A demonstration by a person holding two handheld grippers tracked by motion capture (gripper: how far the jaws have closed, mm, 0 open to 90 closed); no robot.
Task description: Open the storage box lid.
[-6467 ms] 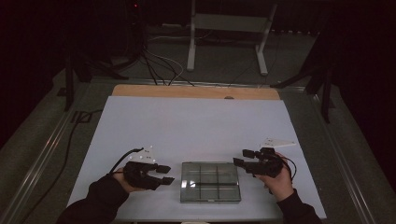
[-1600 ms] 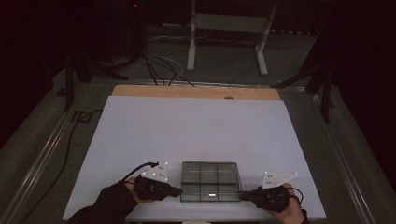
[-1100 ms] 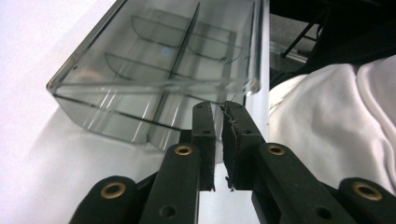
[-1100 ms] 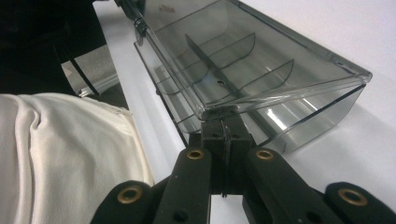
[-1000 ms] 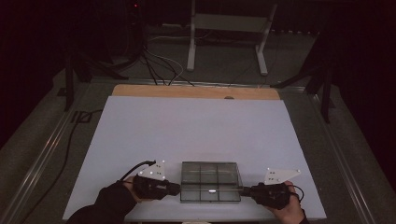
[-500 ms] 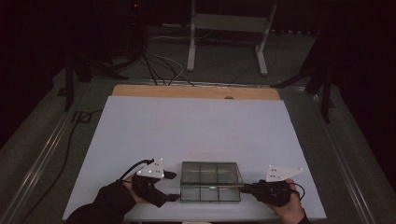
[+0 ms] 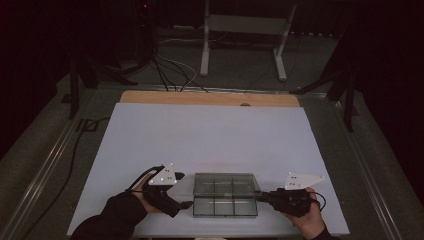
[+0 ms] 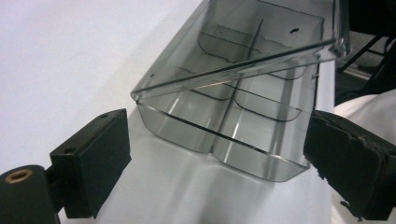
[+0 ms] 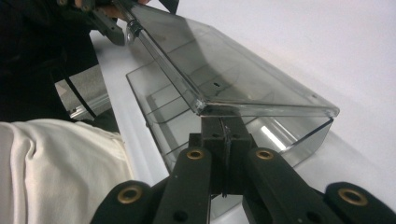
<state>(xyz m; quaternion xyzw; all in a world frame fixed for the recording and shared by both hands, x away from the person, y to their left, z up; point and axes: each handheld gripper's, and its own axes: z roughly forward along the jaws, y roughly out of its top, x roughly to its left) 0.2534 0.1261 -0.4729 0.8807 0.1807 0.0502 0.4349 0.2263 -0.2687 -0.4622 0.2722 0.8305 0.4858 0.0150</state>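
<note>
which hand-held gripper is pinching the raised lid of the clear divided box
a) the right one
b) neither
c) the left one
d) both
a: in the right gripper view the right hand-held gripper has its jaws shut on the lid edge, propping it above the clear box, while the left hand-held gripper stands open around the box end.

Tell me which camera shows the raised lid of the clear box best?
The left gripper view: the lid tilts up off the divided box, the gap plain. The right gripper view shows the lid from its corner, above the shut right claw. The high view shows the box small and dim.
</note>
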